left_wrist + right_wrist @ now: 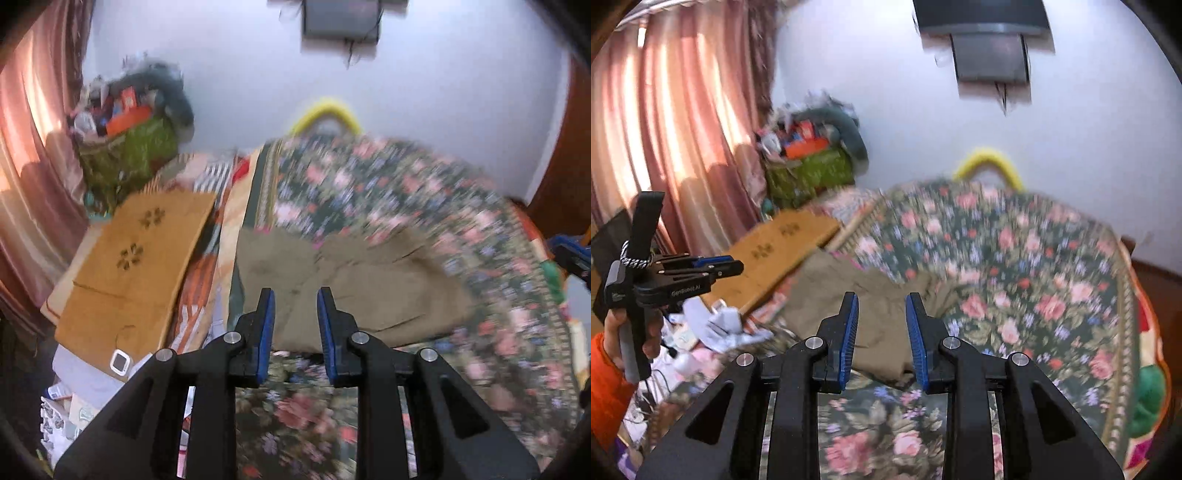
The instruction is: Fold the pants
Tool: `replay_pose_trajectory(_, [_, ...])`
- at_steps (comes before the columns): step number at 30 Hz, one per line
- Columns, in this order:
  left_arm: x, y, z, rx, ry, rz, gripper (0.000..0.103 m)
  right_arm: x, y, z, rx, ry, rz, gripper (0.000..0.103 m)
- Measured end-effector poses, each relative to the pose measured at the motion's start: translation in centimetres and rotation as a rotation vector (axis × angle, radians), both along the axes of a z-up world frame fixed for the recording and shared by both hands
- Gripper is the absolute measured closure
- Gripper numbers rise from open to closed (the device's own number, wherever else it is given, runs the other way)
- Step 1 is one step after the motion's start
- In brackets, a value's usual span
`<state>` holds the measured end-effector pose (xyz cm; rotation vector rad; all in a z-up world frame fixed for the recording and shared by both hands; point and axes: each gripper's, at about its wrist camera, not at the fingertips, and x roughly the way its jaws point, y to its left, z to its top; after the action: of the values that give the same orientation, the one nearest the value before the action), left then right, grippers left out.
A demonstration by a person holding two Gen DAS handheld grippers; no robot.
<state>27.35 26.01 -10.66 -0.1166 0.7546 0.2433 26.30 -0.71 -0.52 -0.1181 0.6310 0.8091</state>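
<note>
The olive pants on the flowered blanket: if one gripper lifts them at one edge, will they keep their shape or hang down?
The pants show soft creases, so they would probably sag and unfold. They look like thin cloth, likely light. The left gripper is open above them, holding nothing.

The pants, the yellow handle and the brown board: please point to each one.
pants (369, 291), left wrist view, middle of fabric
yellow handle (988, 157), right wrist view, top of arch
brown board (144, 236), left wrist view, centre
</note>
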Motion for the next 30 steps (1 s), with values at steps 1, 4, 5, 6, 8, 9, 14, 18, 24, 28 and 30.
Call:
replay_pose_trajectory(1, [-1.4, -0.9, 1.6, 0.002, -0.035, -0.009, 0.080, -1.2, -0.4, 1.3, 0.022, -0.029, 0.006, 0.079])
replay_pose_trajectory(4, [-5.8, -3.8, 5.8, 0.046, -0.140, -0.030, 0.080, -4.4, -1.6, 4.1, 0.085, -0.094, 0.024, 0.079])
replay_pose_trajectory(5, [-6.9, -4.5, 6.7, 0.060, -0.166, -0.033, 0.080, -5.5, -2.0, 5.2, 0.102, -0.114, 0.031, 0.079])
replay_pose_trajectory(6, [-8.3, -5.3, 7.8, 0.082, -0.204, -0.027, 0.080, -6.8, -2.5, 6.2, 0.123, -0.139, 0.037, 0.079])
replay_pose_trajectory(8, [-11.2, -6.7, 9.8, 0.095, -0.277, -0.021, 0.080, -9.2, -3.3, 7.9, 0.155, -0.191, 0.041, 0.079])
replay_pose_trajectory(9, [-12.6, -7.3, 10.6, 0.090, -0.308, -0.024, 0.080, -10.4, -3.6, 8.6, 0.168, -0.216, 0.041, 0.079])
replay_pose_trajectory(14, [-19.2, -10.3, 13.6, 0.104, -0.437, -0.023, 0.076, -15.2, -4.9, 10.4, 0.211, -0.294, 0.036, 0.079])
replay_pose_trajectory(18, [-22.9, -12.0, 14.5, 0.110, -0.491, -0.034, 0.070, -17.9, -5.5, 10.5, 0.228, -0.329, 0.007, 0.079])
replay_pose_trajectory(24, [-26.1, -14.0, 14.6, 0.128, -0.521, -0.055, 0.043, -19.6, -6.0, 10.0, 0.225, -0.344, -0.042, 0.042])
replay_pose_trajectory(28, [-27.2, -14.6, 14.4, 0.144, -0.528, -0.037, 0.028, -20.1, -6.3, 9.9, 0.219, -0.351, -0.076, 0.018])
replay_pose_trajectory(30, [-27.6, -14.7, 14.3, 0.131, -0.533, -0.035, 0.020, -20.3, -6.4, 10.0, 0.216, -0.354, -0.091, 0.012])
